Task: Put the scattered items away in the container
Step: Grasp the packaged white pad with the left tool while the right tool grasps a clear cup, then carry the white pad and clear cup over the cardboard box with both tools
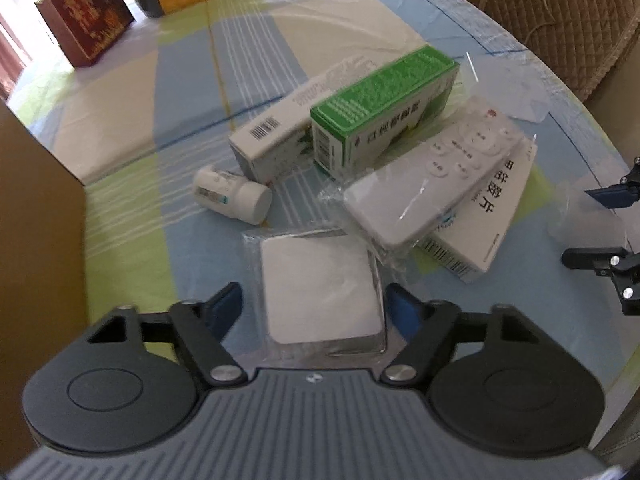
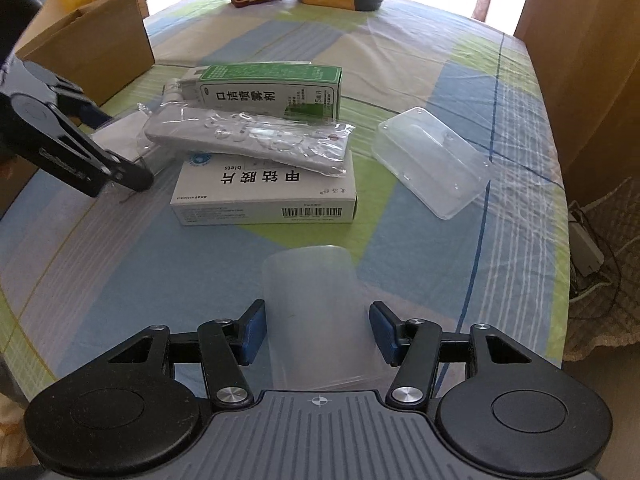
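In the left wrist view, a brown cardboard box [image 1: 40, 208] filled the left edge of the frame. Just right of it, mid-frame, a small white pill bottle [image 1: 234, 194] lay on its side on the striped tablecloth [image 1: 120, 120]. Low in the centre, the left gripper [image 1: 314, 306] stood spread wide, its blue pads on either side of a flat white square item in clear wrap [image 1: 320, 292]; whether they touched it could not be told. Above it lay a white carton [image 1: 272, 136] and a green carton [image 1: 380, 104] side by side. To the right, a white remote in a plastic sleeve [image 1: 432, 184] rested across a flat white medicine box [image 1: 492, 216].

In the right wrist view, the remote and medicine box sat centre-left, with a clear plastic lid [image 2: 432, 160] to their right. At bottom centre the right gripper [image 2: 316, 332] was released, its fingers flanking a translucent cup [image 2: 312, 304] lying on the cloth, with gaps visible.
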